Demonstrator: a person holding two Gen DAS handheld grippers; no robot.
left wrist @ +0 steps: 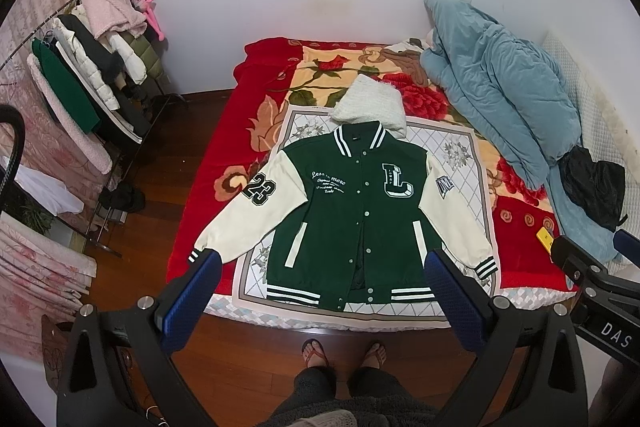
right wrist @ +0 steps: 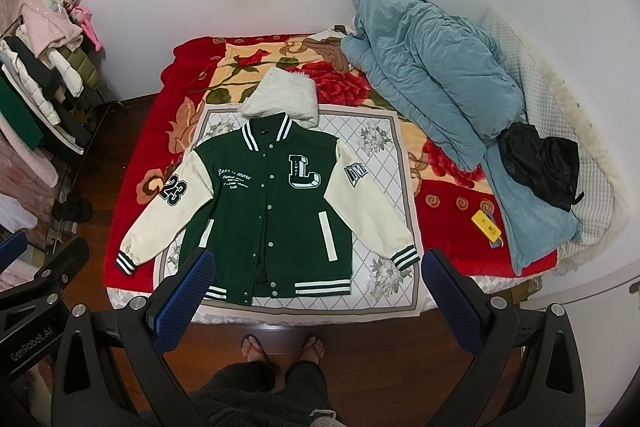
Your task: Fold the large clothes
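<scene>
A green varsity jacket with cream sleeves lies flat, front up and buttoned, on a white quilted mat near the bed's front edge. Both sleeves spread outward. Its hem points toward me. My left gripper hangs open high above the hem with nothing between its blue pads. My right gripper is likewise open and empty above the hem. Each gripper shows at the edge of the other's view.
A folded white knit lies behind the collar. On the bed's right side sit a blue duvet, a black bag and a yellow object. A loaded clothes rack stands left. A person's feet are on the wood floor.
</scene>
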